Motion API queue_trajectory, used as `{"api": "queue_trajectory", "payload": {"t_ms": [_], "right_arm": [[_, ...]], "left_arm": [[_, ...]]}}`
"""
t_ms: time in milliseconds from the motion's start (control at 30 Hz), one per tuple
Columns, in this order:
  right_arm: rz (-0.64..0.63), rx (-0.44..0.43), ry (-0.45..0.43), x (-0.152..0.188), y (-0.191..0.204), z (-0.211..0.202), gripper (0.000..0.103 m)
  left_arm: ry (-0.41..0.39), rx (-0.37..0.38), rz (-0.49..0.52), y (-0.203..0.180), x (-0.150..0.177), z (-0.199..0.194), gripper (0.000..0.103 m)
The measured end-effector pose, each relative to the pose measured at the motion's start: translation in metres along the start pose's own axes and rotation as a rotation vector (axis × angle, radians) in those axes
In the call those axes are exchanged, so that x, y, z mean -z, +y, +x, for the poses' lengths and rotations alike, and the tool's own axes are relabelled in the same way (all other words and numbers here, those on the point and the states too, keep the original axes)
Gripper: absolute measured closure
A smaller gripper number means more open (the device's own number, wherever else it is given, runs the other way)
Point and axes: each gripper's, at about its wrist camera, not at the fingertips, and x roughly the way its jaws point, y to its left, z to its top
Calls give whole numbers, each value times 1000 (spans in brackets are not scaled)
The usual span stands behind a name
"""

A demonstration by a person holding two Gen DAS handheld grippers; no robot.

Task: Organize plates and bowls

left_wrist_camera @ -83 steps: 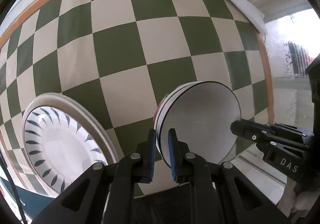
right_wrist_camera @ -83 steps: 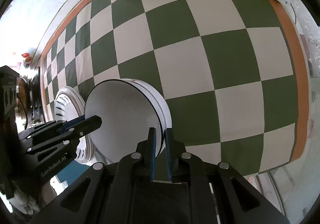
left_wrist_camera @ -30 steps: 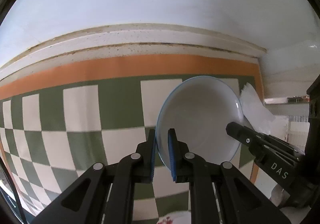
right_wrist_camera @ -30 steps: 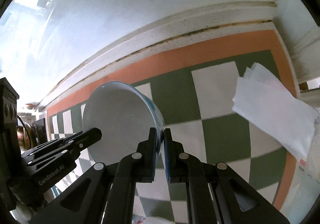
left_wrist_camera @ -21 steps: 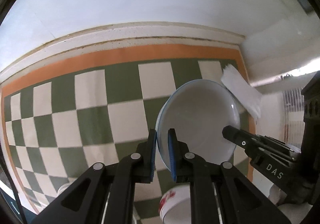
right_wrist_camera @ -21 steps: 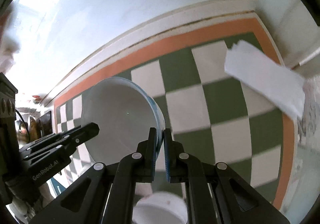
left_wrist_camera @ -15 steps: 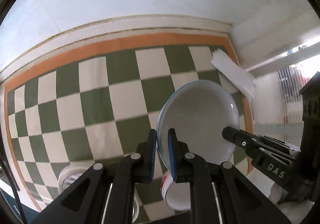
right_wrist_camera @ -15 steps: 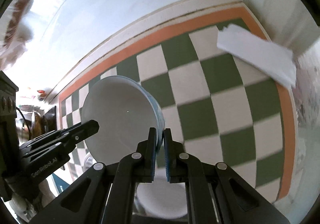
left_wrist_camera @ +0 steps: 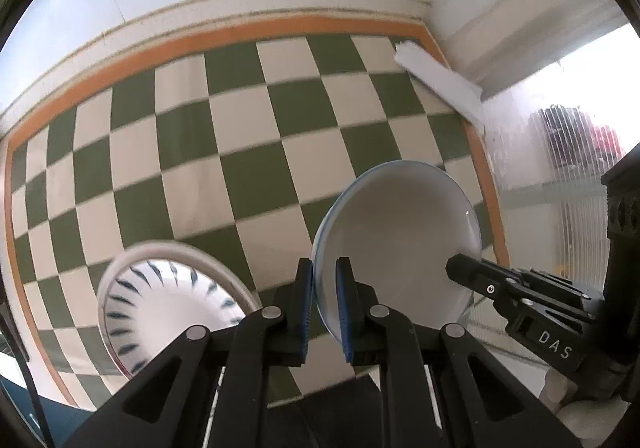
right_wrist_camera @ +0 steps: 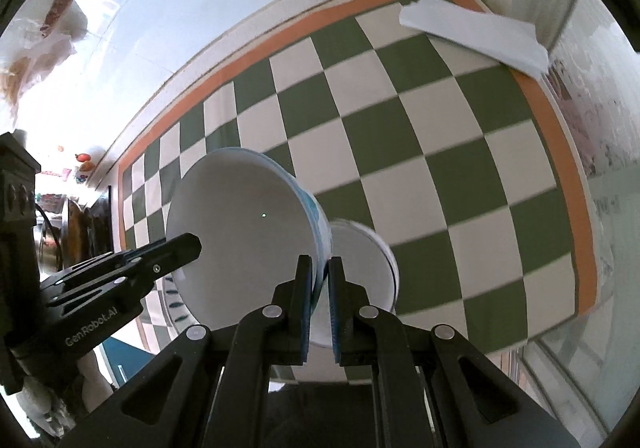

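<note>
Both grippers hold one white bowl with a blue-patterned outside (left_wrist_camera: 400, 248) by opposite rims, above the checkered table. My left gripper (left_wrist_camera: 323, 300) is shut on its left rim; my right gripper (right_wrist_camera: 320, 300) is shut on its right rim, and the bowl (right_wrist_camera: 244, 240) fills the middle of that view. Just below and to the right of the held bowl stands another white bowl (right_wrist_camera: 360, 268) on the table. A white plate with blue leaf marks (left_wrist_camera: 168, 300) lies to the left of it, partly hidden in the right wrist view (right_wrist_camera: 176, 300).
The table has a green and cream checkered cloth (left_wrist_camera: 240, 136) with an orange border. A folded white paper (left_wrist_camera: 440, 84) lies at the far right corner, also in the right wrist view (right_wrist_camera: 476, 36). A white wall runs along the back.
Both grippers have tilted down and come back toward the near side with the bowl. The leaf plate and the second white bowl have come into view beneath it.
</note>
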Motion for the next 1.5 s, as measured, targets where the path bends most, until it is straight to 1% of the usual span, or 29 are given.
{"api": "queue_trajectory", "payload": {"t_ms": [167, 467, 733, 1067, 1400, 1500], "right_arm": [[6, 7, 19, 18, -7, 4, 94], [40, 25, 40, 26, -24, 14, 94], [53, 34, 71, 26, -37, 30, 94], [51, 44, 96, 21, -41, 42, 93], [35, 52, 119, 18, -41, 48, 93], [29, 50, 130, 17, -40, 50, 91]], "left_arm": [[28, 13, 4, -2, 13, 10, 93], [69, 4, 29, -13, 17, 32, 93], [104, -6, 28, -13, 15, 53, 93], [133, -45, 40, -16, 15, 69, 93], [130, -66, 39, -19, 15, 71, 93], [128, -72, 37, -20, 15, 71, 93]]}}
